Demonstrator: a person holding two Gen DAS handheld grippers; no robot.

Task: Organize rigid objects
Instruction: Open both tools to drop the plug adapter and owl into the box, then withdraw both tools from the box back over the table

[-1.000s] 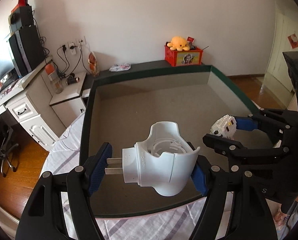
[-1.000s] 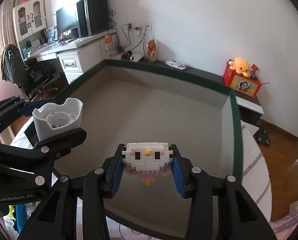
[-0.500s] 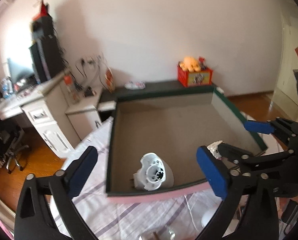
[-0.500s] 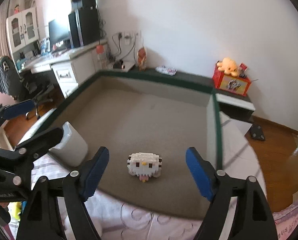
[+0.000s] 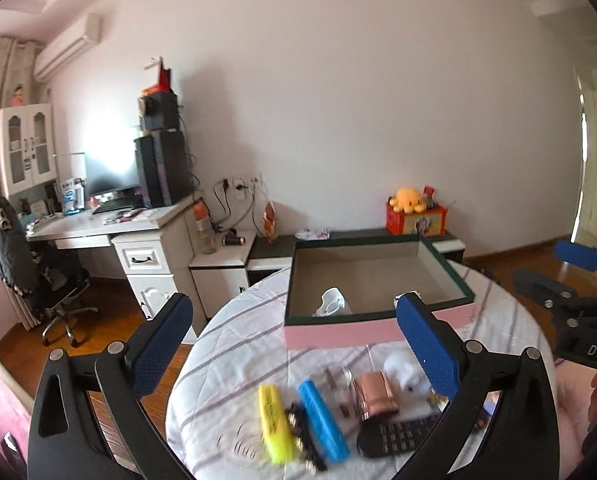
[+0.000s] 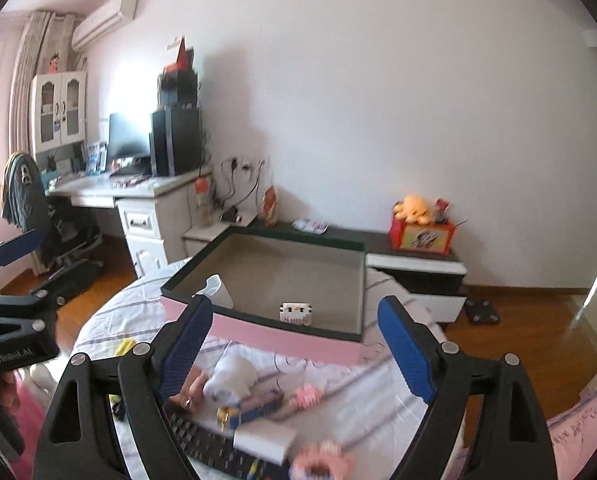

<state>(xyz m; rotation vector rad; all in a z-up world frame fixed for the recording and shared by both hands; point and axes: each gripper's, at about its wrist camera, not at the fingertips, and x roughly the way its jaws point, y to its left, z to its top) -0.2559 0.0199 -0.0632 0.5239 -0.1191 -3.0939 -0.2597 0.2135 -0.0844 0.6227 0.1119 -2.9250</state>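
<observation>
Bedroom clutter rings a round table (image 5: pixel 234 320) under a striped cloth, with a desk at nine o'clock and a red toy box at one o'clock. At twelve o'clock on the table sits an open box (image 5: pixel 338 332) with a pink front wall. Inside it, from left to right, lie a white plug adapter (image 5: pixel 332 303) and a white block figure (image 6: pixel 296 314), both near the front wall and well apart; two items are sorted.

On the cloth at six o'clock more waits: a yellow marker (image 5: pixel 275 424), a blue tube (image 5: pixel 322 420), a copper-coloured tin (image 5: pixel 376 394), a dark calculator (image 5: pixel 402 436) and a white furry lump, perhaps a toy, too blurred to name. Marker and tube lie side by side, long axes running from eleven towards five o'clock.

The left gripper (image 5: pixel 294 344) hangs above this heap, spread to its widest with nothing between its pads. The right gripper (image 6: pixel 298 352) is empty too, its jaws opening wider.
</observation>
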